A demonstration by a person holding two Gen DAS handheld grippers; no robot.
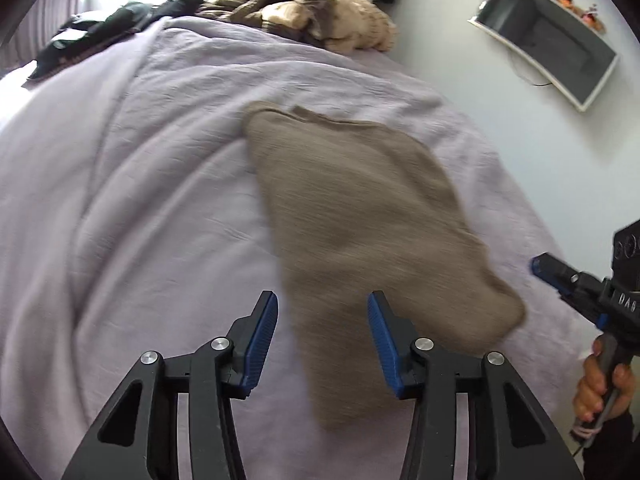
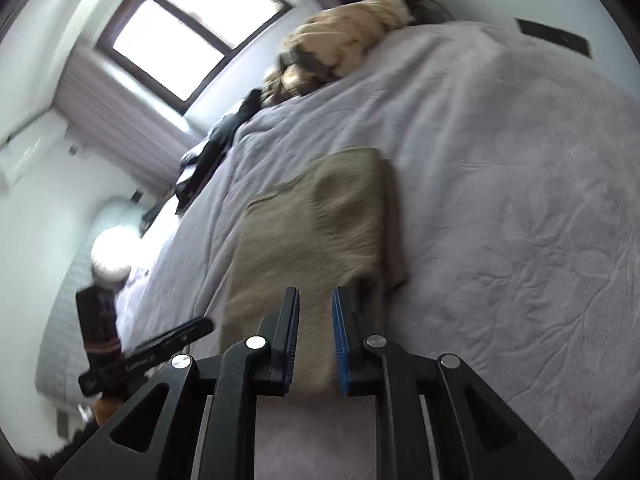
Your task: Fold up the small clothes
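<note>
A tan knitted garment (image 1: pixel 360 216) lies folded flat on the lilac bedspread (image 1: pixel 132 184). My left gripper (image 1: pixel 323 312) is open above its near end, with the cloth showing between the blue pads. In the right wrist view the same garment (image 2: pixel 320 220) lies ahead. My right gripper (image 2: pixel 316 312) is partly open over the garment's near edge, with a gap between the pads and nothing gripped. The right gripper also shows in the left wrist view (image 1: pixel 560 276) at the right edge, held by a hand.
A heap of beige and brown clothes (image 1: pixel 320 12) and dark clothes (image 1: pixel 104 32) lie at the far end of the bed. A wall screen (image 1: pixel 548 36) hangs on the right. A window (image 2: pixel 192 28) is beyond the bed.
</note>
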